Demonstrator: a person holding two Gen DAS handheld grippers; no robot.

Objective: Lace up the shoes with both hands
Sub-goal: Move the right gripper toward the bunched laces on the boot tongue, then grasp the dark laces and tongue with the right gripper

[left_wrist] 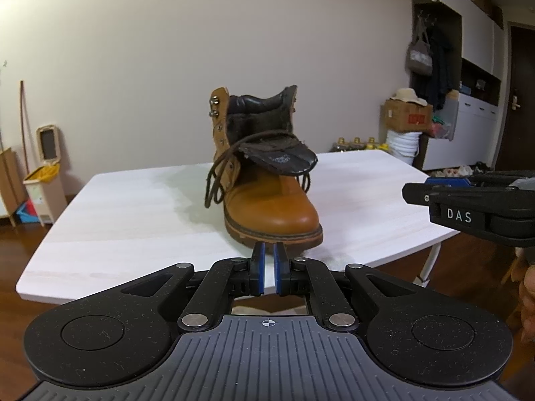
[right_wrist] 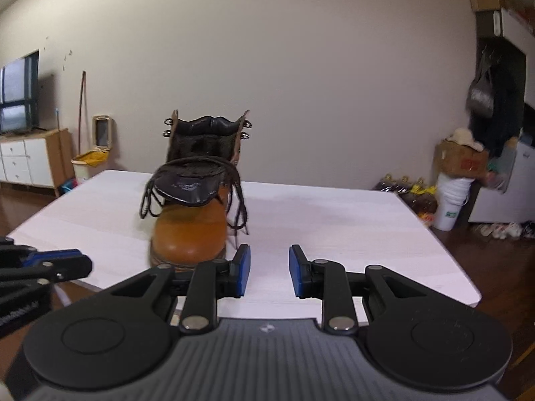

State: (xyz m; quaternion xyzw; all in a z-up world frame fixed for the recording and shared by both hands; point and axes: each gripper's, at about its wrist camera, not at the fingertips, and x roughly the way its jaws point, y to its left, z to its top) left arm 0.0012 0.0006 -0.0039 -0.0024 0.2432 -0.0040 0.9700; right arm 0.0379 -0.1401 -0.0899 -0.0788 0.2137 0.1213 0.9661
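Now hovering short of the boot (left_wrist: 271,180); left tongs (left_wrist: 268,272) nearly shut, empty; right tongs (right_wrist: 269,269) spread wide, empty, likely readied for the loose laces (right_wrist: 239,200) just ahead.

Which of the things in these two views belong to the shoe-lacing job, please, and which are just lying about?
Part of the job:
- tan boot
- dark brown laces, hanging loose
- boot tongue, flopped forward
- left gripper, jaws nearly together, empty
- right gripper, open, empty
- white table

Just lying about:
- bin
- cardboard box
- white bucket
- hanging bag
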